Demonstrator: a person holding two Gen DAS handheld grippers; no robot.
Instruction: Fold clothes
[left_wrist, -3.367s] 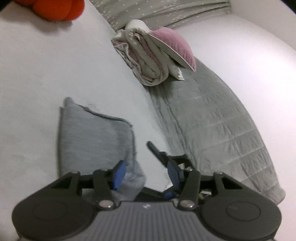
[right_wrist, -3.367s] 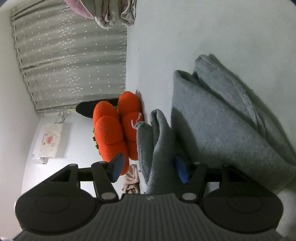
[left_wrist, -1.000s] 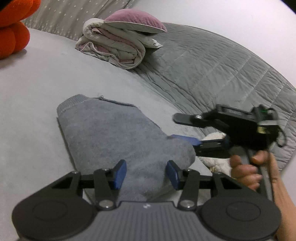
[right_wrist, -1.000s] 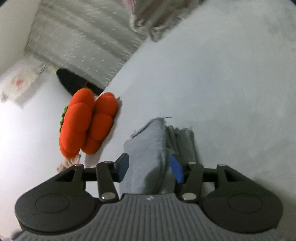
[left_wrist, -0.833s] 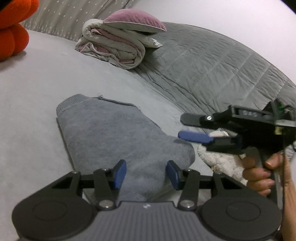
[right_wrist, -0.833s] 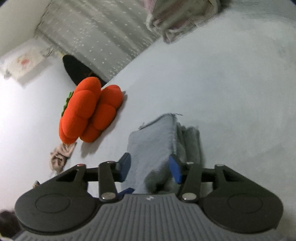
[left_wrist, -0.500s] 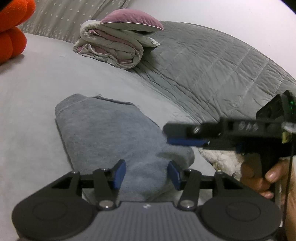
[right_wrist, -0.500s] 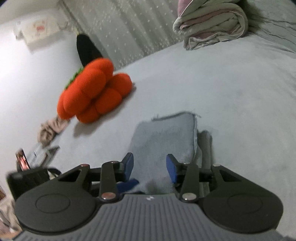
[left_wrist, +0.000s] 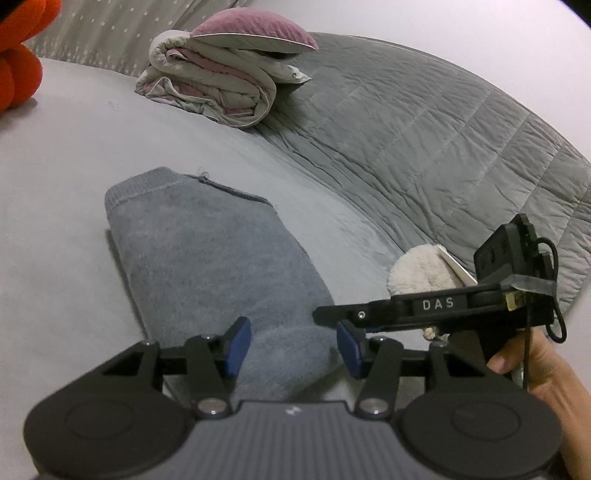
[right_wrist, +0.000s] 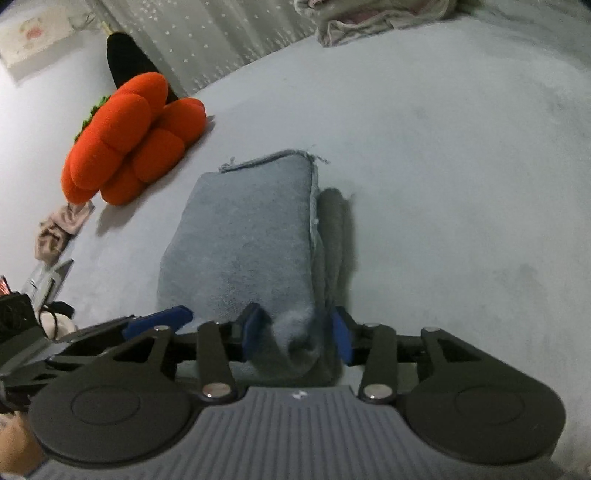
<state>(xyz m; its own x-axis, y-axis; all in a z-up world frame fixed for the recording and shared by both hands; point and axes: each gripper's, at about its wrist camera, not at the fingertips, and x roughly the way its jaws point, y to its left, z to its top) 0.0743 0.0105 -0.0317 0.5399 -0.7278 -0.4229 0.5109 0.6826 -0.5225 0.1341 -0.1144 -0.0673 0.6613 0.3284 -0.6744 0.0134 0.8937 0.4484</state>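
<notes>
A grey sweater (left_wrist: 207, 258) lies folded into a thick oblong on the pale bed sheet (left_wrist: 55, 177). Its near rounded end sits between the blue pads of my left gripper (left_wrist: 292, 345), which is open with the pads just clear of the cloth. My right gripper (right_wrist: 296, 334) comes in from the right, held by a hand (left_wrist: 535, 369). It straddles a bunched corner of the same end of the sweater (right_wrist: 251, 236), and the pads show no clear pinch. One of its fingers (left_wrist: 354, 314) crosses just above my left gripper's right finger. A left gripper finger (right_wrist: 159, 321) shows low on the left in the right wrist view.
An orange plush cushion (right_wrist: 129, 136) lies beyond the sweater on the left. A rolled quilt under a purple pillow (left_wrist: 221, 85) sits at the far end. A grey quilted bedspread (left_wrist: 424, 147) covers the right side, with a white fluffy item (left_wrist: 417, 273) at its edge. A beige cloth (right_wrist: 59, 229) lies left.
The right gripper has rolled level and dropped from beside the sweater onto its near end, close to the left gripper, with its jaws narrower. The left gripper has stayed put.
</notes>
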